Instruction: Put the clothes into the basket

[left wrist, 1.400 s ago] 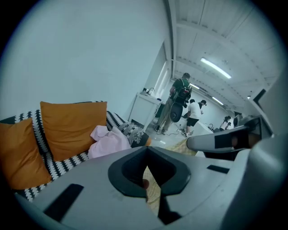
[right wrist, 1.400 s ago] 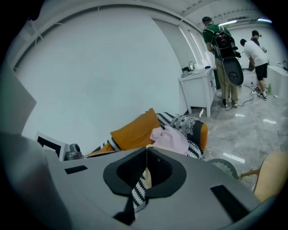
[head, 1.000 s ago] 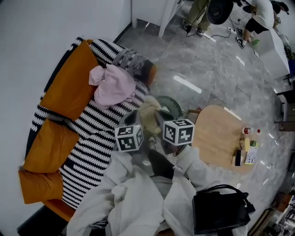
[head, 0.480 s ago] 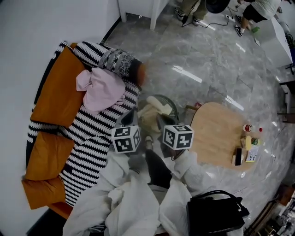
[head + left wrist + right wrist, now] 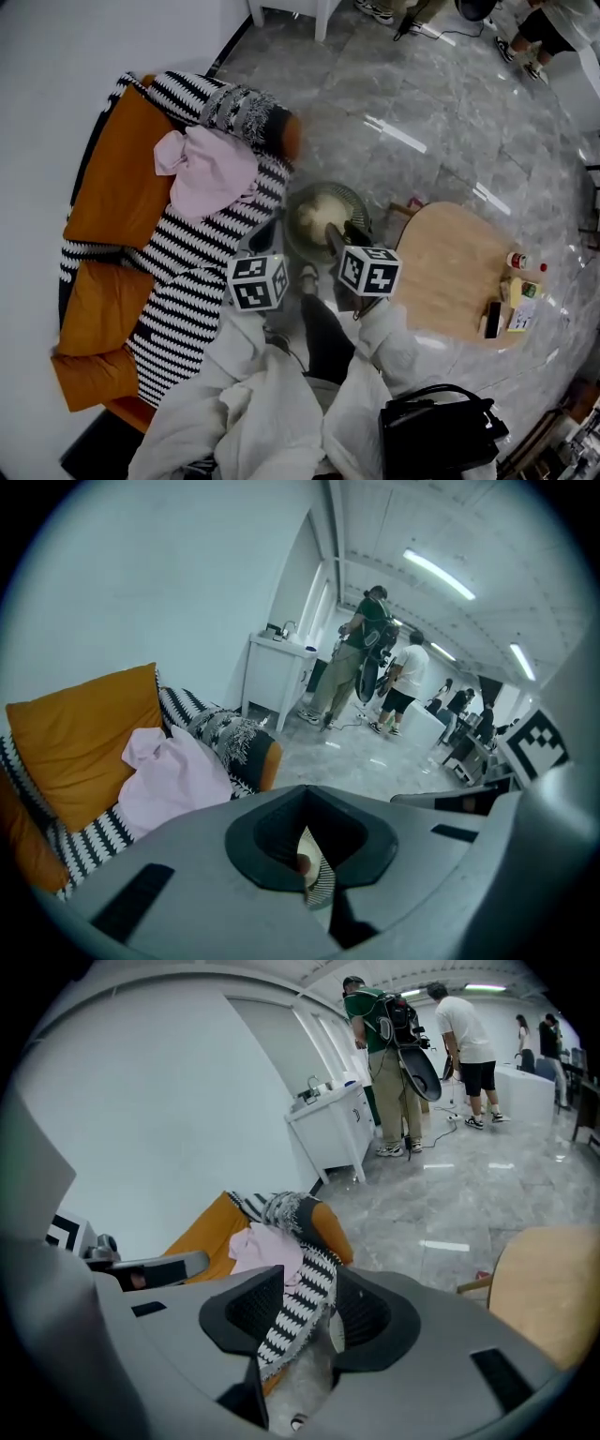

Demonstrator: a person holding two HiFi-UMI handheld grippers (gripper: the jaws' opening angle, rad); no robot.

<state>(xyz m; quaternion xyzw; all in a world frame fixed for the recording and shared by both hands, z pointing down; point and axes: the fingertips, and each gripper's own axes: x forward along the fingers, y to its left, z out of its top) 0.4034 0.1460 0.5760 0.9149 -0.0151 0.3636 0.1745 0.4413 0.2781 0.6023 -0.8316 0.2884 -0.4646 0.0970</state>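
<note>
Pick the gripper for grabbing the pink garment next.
Left. The left gripper is beside the sofa, nearer the pink garment; the right gripper, jaws just opened and empty, hangs over the basket.

Indoor, even cool-white light. Ceiling strip lights (image 5: 441,574) show in the left gripper view, slightly blown out. Floor (image 5: 441,103) is polished, with white glare streaks (image 5: 398,134) across it in the head view. Shadows are soft and weak; the wall (image 5: 56,84) reads flat pale grey. Both gripper views show heavy barrel bend and black corners. Bodies of left claw (image 5: 314,874) and right claw (image 5: 295,1326) sit close to the lens, soft. Distant people (image 5: 422,1054) are small, fairly sharp. The head view bends at its edges.
</note>
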